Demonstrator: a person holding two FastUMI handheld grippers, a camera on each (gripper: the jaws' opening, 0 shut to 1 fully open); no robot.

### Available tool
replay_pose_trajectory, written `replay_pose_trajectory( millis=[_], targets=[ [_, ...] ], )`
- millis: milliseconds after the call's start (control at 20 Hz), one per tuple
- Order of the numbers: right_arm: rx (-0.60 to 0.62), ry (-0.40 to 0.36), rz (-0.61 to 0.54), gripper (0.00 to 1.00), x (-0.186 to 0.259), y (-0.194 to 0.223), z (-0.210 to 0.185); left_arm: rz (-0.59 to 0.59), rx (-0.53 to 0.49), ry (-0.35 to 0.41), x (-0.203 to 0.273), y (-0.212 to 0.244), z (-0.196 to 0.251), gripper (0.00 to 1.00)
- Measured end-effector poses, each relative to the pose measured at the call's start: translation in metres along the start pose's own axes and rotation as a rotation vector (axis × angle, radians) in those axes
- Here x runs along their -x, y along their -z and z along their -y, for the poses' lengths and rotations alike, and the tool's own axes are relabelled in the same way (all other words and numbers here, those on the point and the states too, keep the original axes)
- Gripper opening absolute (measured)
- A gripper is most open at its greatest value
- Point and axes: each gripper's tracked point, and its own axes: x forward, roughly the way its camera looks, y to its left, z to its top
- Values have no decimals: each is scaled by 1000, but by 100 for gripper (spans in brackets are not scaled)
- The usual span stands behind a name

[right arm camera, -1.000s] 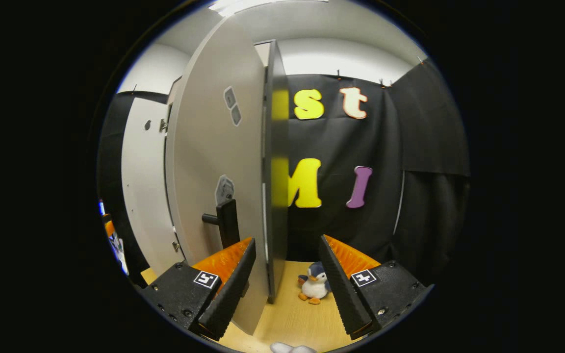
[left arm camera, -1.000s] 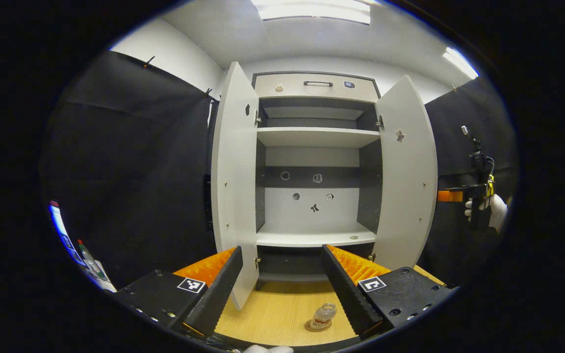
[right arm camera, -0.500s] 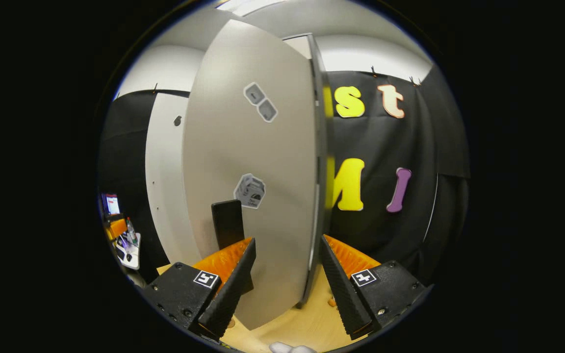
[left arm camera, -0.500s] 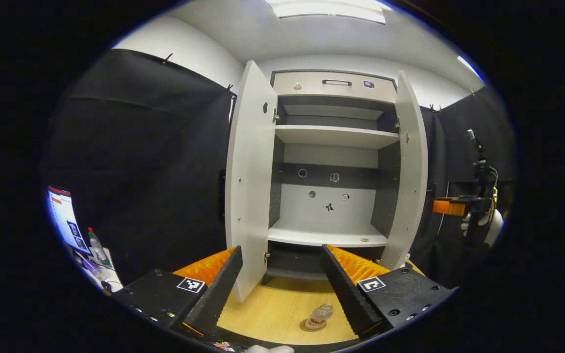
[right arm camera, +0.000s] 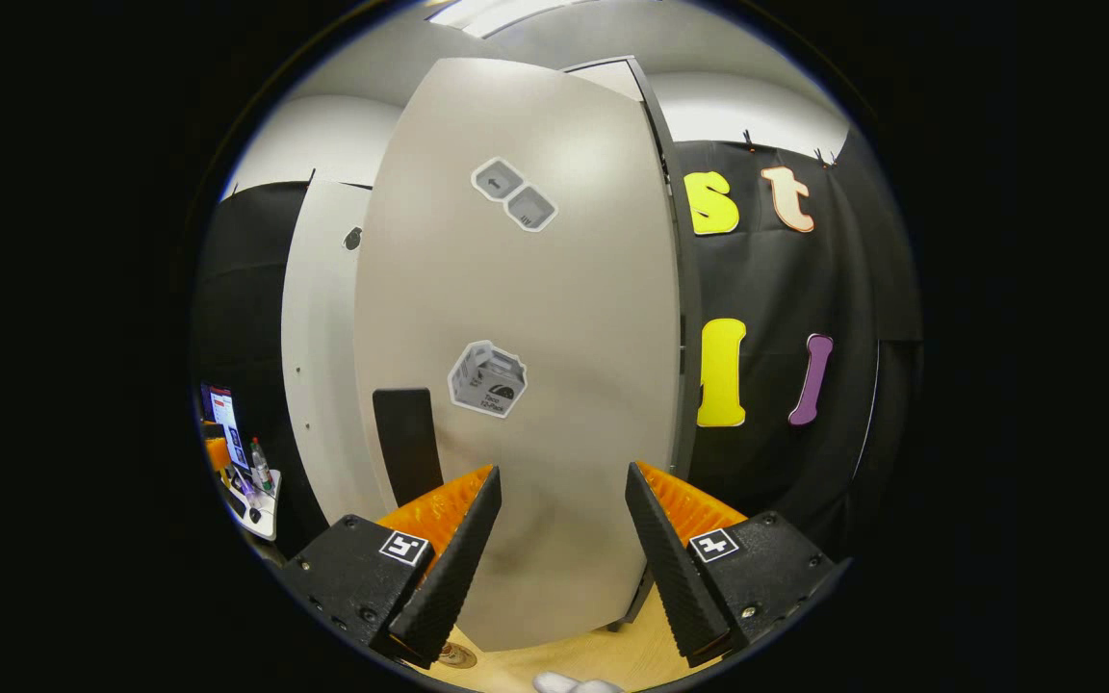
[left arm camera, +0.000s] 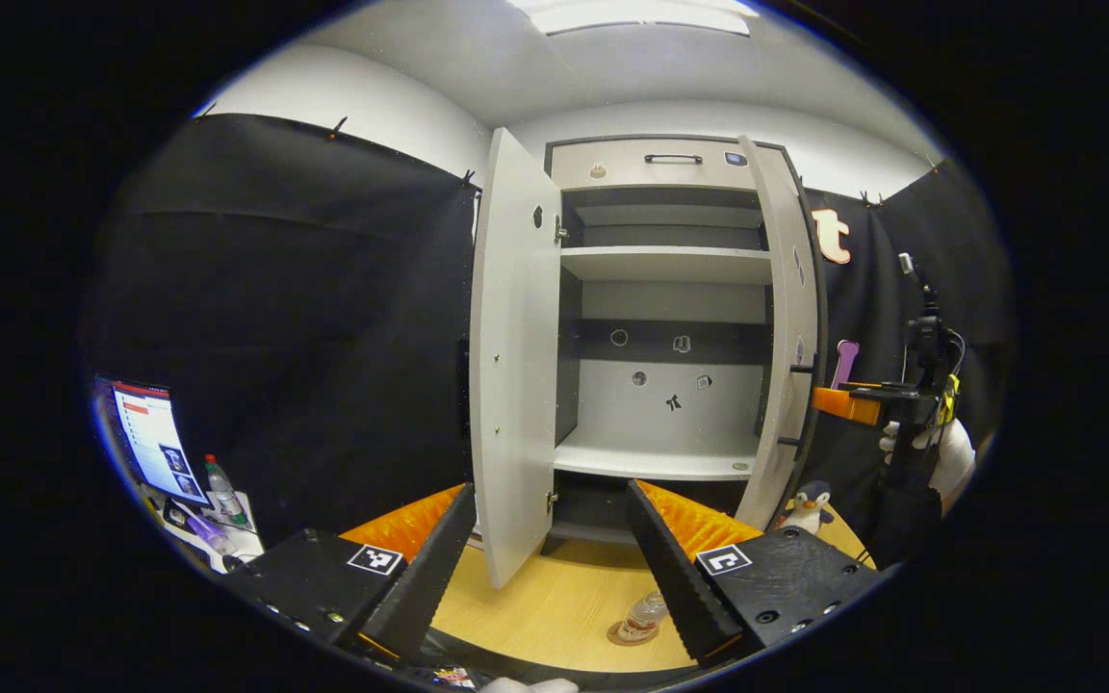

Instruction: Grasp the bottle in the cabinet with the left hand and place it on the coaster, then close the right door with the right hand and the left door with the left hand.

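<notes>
In the left gripper view a small clear bottle [left arm camera: 644,616] stands on a round coaster [left arm camera: 627,636] on the wooden table, just in front of my left gripper [left arm camera: 550,493], which is open and holds nothing. Behind it the cabinet's left door [left arm camera: 516,385] stands wide open, and the right door [left arm camera: 790,337] is swung most of the way in. Farther right, a gloved hand [left arm camera: 944,452] holds my right gripper [left arm camera: 843,404] against that door's outer side. In the right gripper view the right door's face [right arm camera: 535,318] and its dark handle [right arm camera: 407,443] are close ahead of my open right gripper [right arm camera: 562,472].
The cabinet shelves [left arm camera: 660,265] are bare. A penguin plush [left arm camera: 810,505] sits on the table by the right door's foot. A side desk with a screen [left arm camera: 152,438] and a small bottle [left arm camera: 219,486] is at the far left. The left door [right arm camera: 319,366] shows beyond the right door.
The right door has swung further toward the cabinet, with my right gripper following its outer face. My left gripper has drifted leftward, still open, with the bottle left on the coaster.
</notes>
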Motion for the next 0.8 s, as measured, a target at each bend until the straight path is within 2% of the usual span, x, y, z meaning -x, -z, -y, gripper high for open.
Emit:
replay_pose_trajectory(
  millis=[100, 150, 200, 300, 500, 650, 800],
  targets=[
    [1, 13, -9, 81, 8, 6, 7, -2, -5, -7, 0, 1, -2, 90],
    [-5, 14, -14, 81, 11, 9, 11, -5, -8, -7, -1, 3, -6, 95],
    [-14, 16, -20, 81, 16, 11, 14, -1, -13, -5, -4, 3, -11, 91],
    [-37, 22, -1, 81, 32, 10, 14, 1, -27, 1, -16, 3, -25, 95],
    [-25, 103, 27, 81, 68, 6, 17, 29, -44, 23, -47, -3, -60, 94],
    [-43, 155, 12, 81, 93, 13, 1, 38, -59, 49, -86, -6, -97, 96],
    [-95, 168, -3, 81, 116, 18, -31, 45, -84, 61, -130, -9, -139, 96]
  ],
)
